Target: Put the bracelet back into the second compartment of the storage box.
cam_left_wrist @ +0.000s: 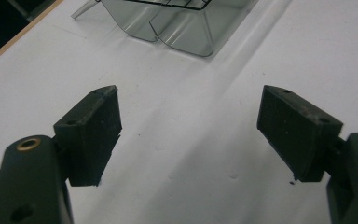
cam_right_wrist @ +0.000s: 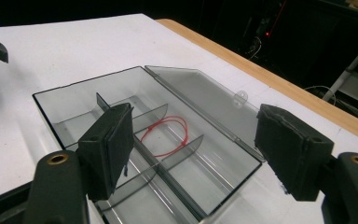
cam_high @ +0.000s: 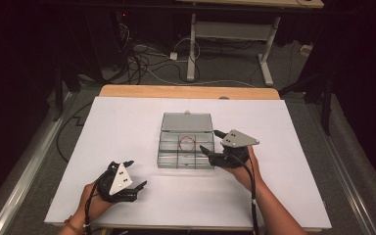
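A white sheet covers a tabletop, with a strip of pale wooden edge showing along the far side. Beyond it — on a grey floor — a tangle of dark and white cables lies near the white metal legs of a second table, in a dim room.

high view: above near edge, looks fwd/down on whole table | left gripper view: low, close to tabletop | right gripper view: close over clear box | shared: box, all 3
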Demonstrator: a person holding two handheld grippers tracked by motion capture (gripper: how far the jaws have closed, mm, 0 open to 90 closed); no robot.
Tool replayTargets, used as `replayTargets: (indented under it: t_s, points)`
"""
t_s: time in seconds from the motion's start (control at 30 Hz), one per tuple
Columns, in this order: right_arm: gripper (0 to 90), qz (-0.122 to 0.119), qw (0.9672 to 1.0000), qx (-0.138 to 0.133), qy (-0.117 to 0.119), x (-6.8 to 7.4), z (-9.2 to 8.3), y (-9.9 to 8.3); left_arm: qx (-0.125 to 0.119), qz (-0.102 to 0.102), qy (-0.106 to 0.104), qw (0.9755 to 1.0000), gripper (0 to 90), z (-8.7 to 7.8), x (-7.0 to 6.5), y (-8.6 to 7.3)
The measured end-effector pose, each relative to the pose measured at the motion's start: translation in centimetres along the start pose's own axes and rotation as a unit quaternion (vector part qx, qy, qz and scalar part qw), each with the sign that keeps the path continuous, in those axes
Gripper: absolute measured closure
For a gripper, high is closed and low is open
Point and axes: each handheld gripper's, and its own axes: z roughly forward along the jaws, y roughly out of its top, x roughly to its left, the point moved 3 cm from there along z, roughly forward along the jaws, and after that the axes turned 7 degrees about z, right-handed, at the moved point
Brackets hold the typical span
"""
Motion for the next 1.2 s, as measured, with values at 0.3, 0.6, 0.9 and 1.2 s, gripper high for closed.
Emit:
replayTargets:
  t_s: [0.3, 0.6, 0.9, 1.2]
  points:
    - [25.5, -0.007, 0.9997, -0.008, -0.023, -0.6, -2.2, -0.6, 0.001, 0.003, 0.0, 1.0, 21.0, 0.0, -0.1, 0.1]
    - [22.7, -0.001, 0.9997, -0.01, -0.023, -1.5, -3.7, -1.2, 0.0, 0.0, 0.003, 1.0, 20.9, 0.0, -0.1, 0.2]
    - [20.5, -0.013, 0.9995, 0.013, -0.025, -1.3, -4.4, -2.0, 0.001, 0.0, 0.006, 1.0, 20.8, -0.1, 0.0, 0.2]
    - [20.0, -0.018, 0.9983, 0.029, -0.047, -0.7, -5.0, -3.0, -0.006, -0.003, 0.013, 0.9999, 20.8, -0.6, 0.4, 0.2]
